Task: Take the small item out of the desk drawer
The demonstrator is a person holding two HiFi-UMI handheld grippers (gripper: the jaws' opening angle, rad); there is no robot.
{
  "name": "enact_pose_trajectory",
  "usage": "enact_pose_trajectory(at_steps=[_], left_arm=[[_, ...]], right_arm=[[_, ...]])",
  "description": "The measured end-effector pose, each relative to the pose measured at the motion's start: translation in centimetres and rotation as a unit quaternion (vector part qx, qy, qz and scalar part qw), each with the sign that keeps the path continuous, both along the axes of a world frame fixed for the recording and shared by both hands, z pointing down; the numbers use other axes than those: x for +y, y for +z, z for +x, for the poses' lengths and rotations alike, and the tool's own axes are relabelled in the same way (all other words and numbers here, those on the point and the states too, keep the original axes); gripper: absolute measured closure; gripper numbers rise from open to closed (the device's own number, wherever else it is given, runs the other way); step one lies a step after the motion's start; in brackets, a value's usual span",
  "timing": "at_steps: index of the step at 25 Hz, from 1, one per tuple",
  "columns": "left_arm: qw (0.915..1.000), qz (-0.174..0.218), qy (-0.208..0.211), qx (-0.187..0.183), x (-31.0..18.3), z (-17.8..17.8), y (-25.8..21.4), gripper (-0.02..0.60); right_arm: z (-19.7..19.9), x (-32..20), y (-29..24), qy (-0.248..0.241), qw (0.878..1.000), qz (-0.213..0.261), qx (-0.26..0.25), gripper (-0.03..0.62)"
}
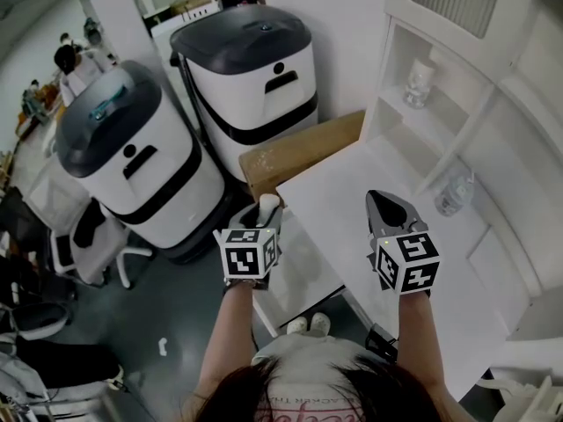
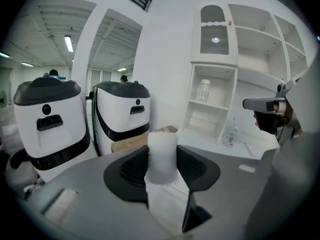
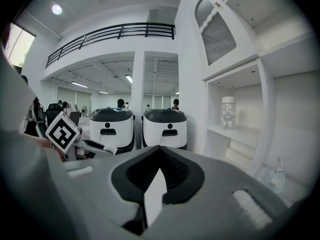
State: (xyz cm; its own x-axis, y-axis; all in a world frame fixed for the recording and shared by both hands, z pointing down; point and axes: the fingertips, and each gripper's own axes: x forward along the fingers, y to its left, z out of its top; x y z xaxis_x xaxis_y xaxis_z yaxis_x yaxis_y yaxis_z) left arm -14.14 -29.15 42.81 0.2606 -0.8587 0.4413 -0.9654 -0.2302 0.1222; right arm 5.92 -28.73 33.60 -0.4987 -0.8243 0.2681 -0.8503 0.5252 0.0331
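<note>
A small white fuzzy cylinder [image 2: 162,156] stands upright between the jaws of my left gripper [image 2: 162,151], which is shut on it. From the head view, the left gripper [image 1: 267,206] hangs beside the white desk's [image 1: 343,187] left front edge with the white item [image 1: 269,203] at its tip. My right gripper [image 1: 381,199] hovers over the desk top, shut to a point and holding nothing. The right gripper view shows the same, with the right gripper [image 3: 157,176] shut and empty. A lower white panel [image 1: 303,266] lies below the left gripper; I cannot tell whether it is the drawer.
Two big white and black machines [image 1: 255,69] [image 1: 132,156] stand left of the desk, with a cardboard box [image 1: 299,152] against it. A clear bottle [image 1: 453,192] sits on the desk by the shelf unit, and a jar [image 1: 420,82] on a shelf. An office chair [image 1: 88,244] stands far left.
</note>
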Motion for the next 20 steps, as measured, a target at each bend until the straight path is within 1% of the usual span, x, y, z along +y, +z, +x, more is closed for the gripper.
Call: enact_pose_trajectory(at_steps=[4, 9, 16, 20], left_arm=[[0.9986, 0.052, 0.000, -0.001, -0.3, -0.1, -2.9, 0.391], [0.9945, 0.104, 0.000, -0.008, -0.4, -0.4, -5.8, 0.391], [0.9857, 0.168, 0.003, -0.011, -0.4, -0.5, -9.9, 0.391], [0.9789, 0.204, 0.002, -0.013, -0.2, -1.0, -12.1, 0.391]], right_arm=[[-0.1, -0.1, -1.6, -0.001, 1.000, 0.029, -0.007, 0.592], [-0.3, 0.1, -3.8, -0.004, 0.998, 0.066, -0.019, 0.592], [-0.4, -0.1, -5.6, -0.003, 0.995, 0.092, -0.022, 0.592], [-0.5, -0.1, -6.6, 0.000, 0.994, 0.108, -0.024, 0.592]])
